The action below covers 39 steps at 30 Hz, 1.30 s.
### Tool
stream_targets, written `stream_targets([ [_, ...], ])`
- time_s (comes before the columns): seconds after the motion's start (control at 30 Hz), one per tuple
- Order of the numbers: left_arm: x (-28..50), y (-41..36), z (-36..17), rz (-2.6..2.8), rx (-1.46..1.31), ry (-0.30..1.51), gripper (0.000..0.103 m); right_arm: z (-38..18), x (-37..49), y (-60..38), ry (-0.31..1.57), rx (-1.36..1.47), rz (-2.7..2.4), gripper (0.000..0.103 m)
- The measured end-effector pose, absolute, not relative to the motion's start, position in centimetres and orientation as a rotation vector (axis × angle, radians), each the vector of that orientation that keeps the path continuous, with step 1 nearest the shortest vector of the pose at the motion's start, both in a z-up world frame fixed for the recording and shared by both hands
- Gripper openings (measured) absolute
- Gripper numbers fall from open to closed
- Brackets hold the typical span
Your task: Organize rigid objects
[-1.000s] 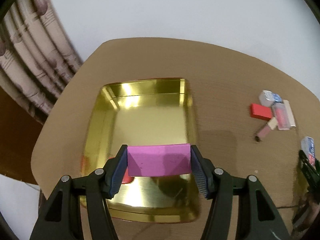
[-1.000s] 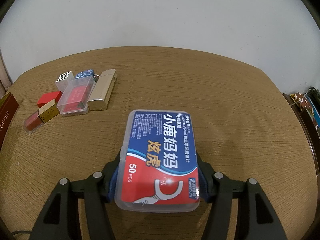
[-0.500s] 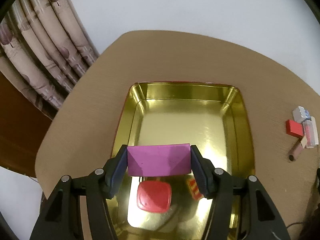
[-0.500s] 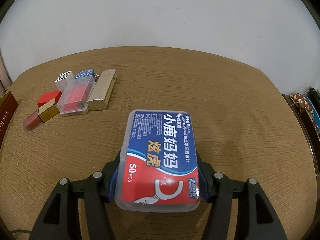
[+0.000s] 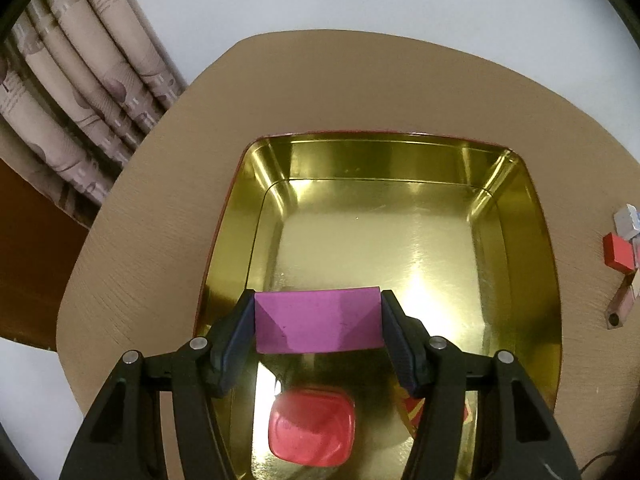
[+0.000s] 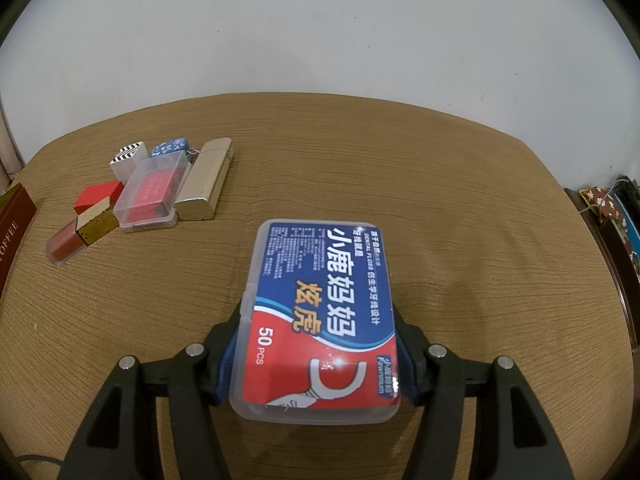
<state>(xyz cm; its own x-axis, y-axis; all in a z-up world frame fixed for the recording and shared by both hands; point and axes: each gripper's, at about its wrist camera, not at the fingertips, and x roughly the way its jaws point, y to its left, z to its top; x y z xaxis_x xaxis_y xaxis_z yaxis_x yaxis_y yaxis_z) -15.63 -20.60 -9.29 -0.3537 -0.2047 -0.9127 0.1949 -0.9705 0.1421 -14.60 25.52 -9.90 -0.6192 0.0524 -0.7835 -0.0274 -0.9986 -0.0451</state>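
Left wrist view: the left claw [image 5: 318,326] clamps a purple block [image 5: 317,319], long axis crosswise between the pads, over the near end of the gold tray [image 5: 532,280], which has slid nearer and now fills the view, a red lid [image 5: 312,426] showing below. Right wrist view: the right claw [image 6: 320,354] grips a floss box [image 6: 320,312] lengthwise, pointing away over the bench [image 6: 460,208], unchanged.

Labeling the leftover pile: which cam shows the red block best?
Right wrist view: the red block shows whole and sharp among the loose items on the table. Left wrist view has the same block only at its far right edge, small and distorted.
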Motion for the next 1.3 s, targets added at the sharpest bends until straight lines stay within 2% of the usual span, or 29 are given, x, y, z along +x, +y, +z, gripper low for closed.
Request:
stream_targets([
  [0.5, -15.6, -20.3, -10.2, -2.378, 1.676, 0.009, 0.059, -9.9, -14.6, 25.6, -0.046, -1.351, 2.789, 0.063],
  [0.73, -15.1, -19.5, -9.2, -2.410, 1.651, 0.000, 0.064, -10.0, -14.6, 25.6, -0.046, -1.351, 2.789, 0.063],
  [1.0, -12.2, -19.0, -5.7, -2.481, 1.544, -0.085, 0.065, -10.0, -14.7, 25.8, -0.044, -1.352, 2.789, 0.063],
  [1.17, -9.5, -19.2, -3.6, -2.500, 1.477, -0.104, 0.072, -10.0, -14.8, 25.9, -0.043, -1.352, 2.790, 0.063],
  [1.3, -7.1, -19.8, -2.4, -2.518, 1.450, -0.098, 0.072, -10.1, -14.8, 26.0, -0.041, -1.352, 2.790, 0.063],
])
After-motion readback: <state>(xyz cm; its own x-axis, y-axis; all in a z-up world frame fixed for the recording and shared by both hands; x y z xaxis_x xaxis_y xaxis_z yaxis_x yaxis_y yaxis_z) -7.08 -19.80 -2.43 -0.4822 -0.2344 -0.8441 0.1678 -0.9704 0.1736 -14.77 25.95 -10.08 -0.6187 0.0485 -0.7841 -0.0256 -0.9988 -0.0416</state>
